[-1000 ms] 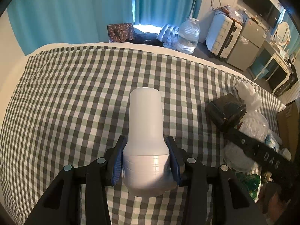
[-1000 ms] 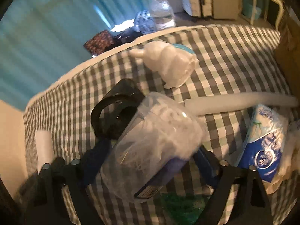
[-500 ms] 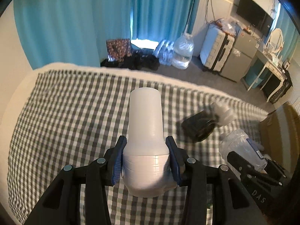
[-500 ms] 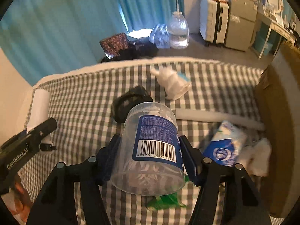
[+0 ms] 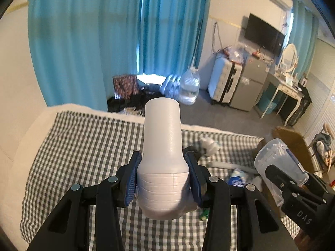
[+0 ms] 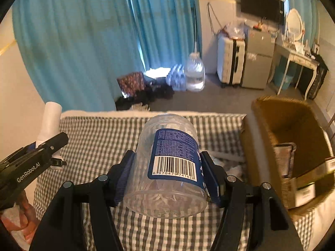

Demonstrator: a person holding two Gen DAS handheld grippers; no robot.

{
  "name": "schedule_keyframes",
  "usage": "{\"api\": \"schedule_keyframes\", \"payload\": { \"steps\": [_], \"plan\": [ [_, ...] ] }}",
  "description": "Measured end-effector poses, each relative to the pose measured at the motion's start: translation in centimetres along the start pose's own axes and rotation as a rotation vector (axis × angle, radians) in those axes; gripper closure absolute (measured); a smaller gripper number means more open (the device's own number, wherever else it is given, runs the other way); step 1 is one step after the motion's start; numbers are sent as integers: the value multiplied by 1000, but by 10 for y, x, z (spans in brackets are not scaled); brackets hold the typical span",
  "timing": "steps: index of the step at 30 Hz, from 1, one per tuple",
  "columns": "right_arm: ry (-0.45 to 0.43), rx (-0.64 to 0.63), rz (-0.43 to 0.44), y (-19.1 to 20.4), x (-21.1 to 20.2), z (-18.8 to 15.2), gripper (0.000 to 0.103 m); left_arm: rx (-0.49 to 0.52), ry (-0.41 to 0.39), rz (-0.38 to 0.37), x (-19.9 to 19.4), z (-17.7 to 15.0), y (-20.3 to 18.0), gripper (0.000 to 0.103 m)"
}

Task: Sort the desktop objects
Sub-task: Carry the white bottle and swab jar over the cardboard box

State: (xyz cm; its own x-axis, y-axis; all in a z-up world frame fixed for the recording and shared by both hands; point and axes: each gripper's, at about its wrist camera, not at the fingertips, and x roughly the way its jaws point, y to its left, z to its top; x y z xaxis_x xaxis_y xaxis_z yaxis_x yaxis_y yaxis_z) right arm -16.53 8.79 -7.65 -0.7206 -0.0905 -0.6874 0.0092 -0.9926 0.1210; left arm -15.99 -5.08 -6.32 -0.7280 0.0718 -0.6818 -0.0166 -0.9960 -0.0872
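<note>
Gripping the white bottle (image 5: 162,159) in the left gripper (image 5: 162,177) and the clear jar (image 6: 167,167) in the right gripper (image 6: 167,176), both above the checked cloth (image 6: 100,138); the jar's smooth wall may slip

Teal curtains (image 6: 83,41) cover the window, daylight leaking at their foot; a wall television (image 6: 261,2), white suitcase (image 6: 230,62) and dressing table (image 6: 297,56) line the grey floor (image 6: 209,98).

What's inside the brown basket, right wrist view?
The basket holds a grey pouch and a boxy item with a white label. Its near wall hides the bottom.
</note>
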Motion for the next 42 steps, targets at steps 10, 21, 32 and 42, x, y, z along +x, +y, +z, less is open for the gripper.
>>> {"api": "schedule_keyframes", "payload": {
  "steps": [10,21,32,42],
  "plan": [
    [-129,-16,-9,-5,-96,-1,41,26,-114,-29,-80,3,-22,59],
    [-202,4,-41,-34,-155,-7,41,72,-171,-74,-122,3,-62,59],
    [-223,48,-84,-91,-178,-12,41,131,-177,-130,-132,-7,-119,59],
    [-223,99,-139,-145,-187,-13,41,184,-144,-195,-115,-12,-178,59]
  ]
}}
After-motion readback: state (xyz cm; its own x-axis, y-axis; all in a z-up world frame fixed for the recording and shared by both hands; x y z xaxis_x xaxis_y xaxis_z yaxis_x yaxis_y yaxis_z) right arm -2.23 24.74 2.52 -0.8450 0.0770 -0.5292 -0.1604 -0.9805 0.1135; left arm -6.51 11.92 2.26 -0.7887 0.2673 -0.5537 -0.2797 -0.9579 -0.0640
